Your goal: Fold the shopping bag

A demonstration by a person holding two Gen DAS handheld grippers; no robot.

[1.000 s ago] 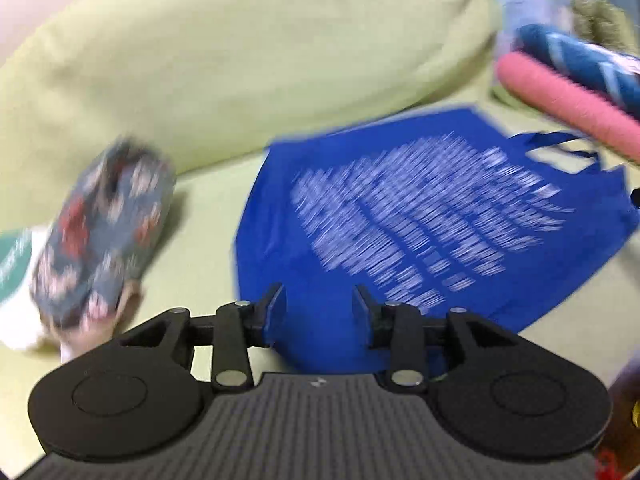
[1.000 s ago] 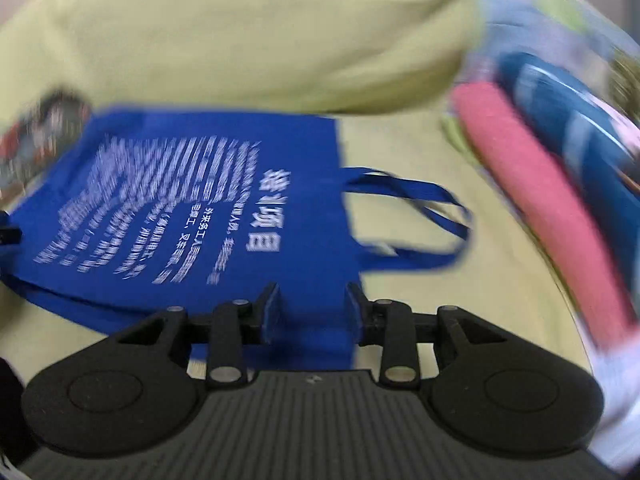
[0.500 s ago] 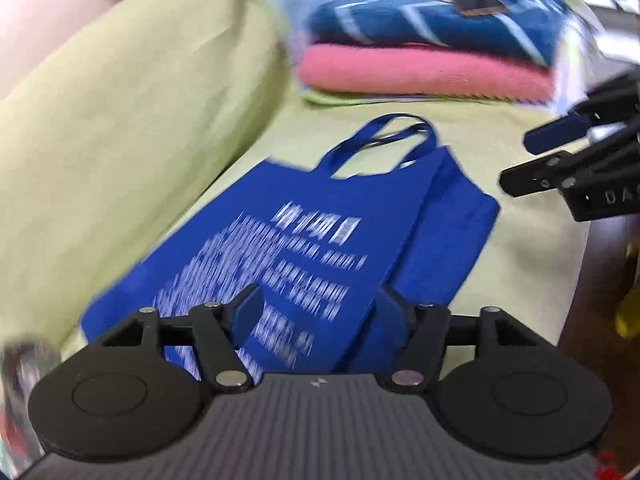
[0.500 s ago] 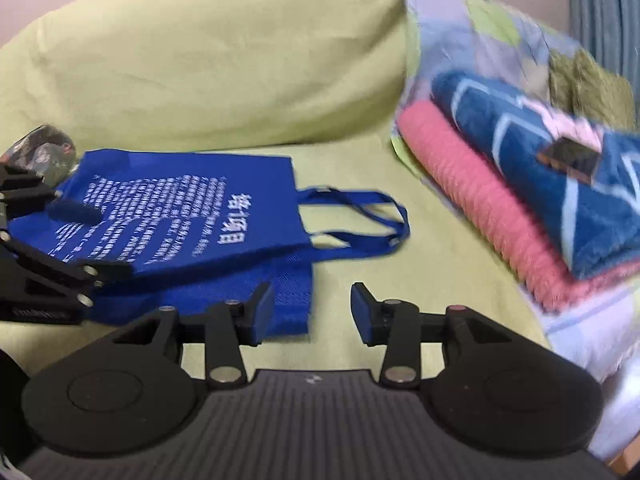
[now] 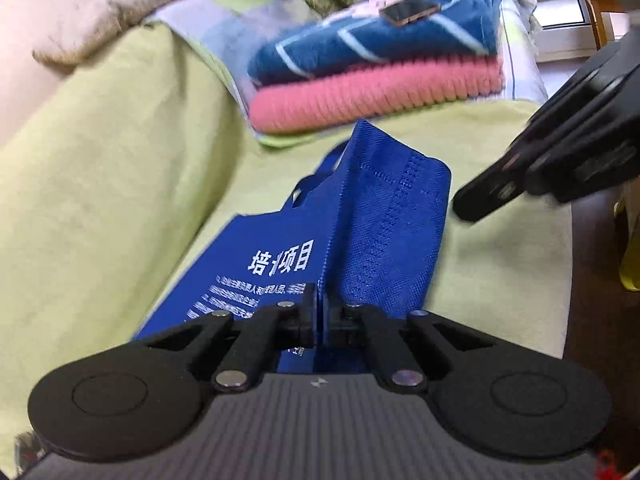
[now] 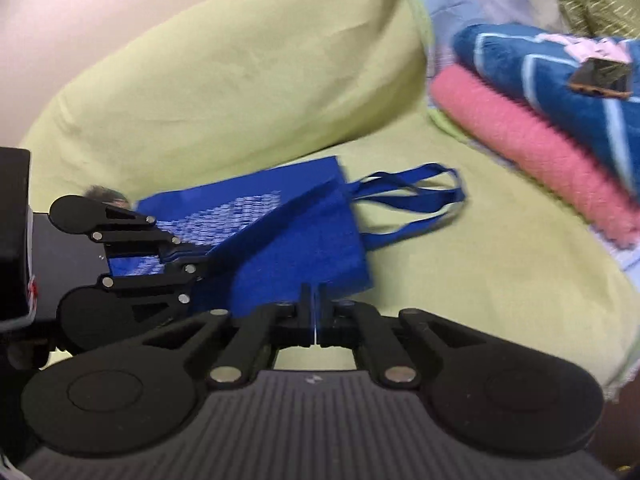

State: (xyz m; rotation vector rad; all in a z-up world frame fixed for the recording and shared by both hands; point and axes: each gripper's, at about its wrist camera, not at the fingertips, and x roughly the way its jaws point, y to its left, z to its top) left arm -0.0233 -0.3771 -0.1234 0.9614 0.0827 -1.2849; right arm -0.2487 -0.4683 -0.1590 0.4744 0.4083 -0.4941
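On the yellow-green sofa seat [image 6: 500, 280] lies the blue non-woven shopping bag [image 5: 376, 216], handles at its far end. Left gripper [image 5: 320, 312] pinches its raised near edge; right gripper [image 6: 316, 320], pressed together, seems to nip the near right edge. Both should carry this edge evenly toward the far side, keeping the crease straight.

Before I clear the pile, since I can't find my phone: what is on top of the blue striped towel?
A dark flat phone-like slab lies on the blue striped towel, which sits on the pink towel. Whatever lies under the pile is hidden.
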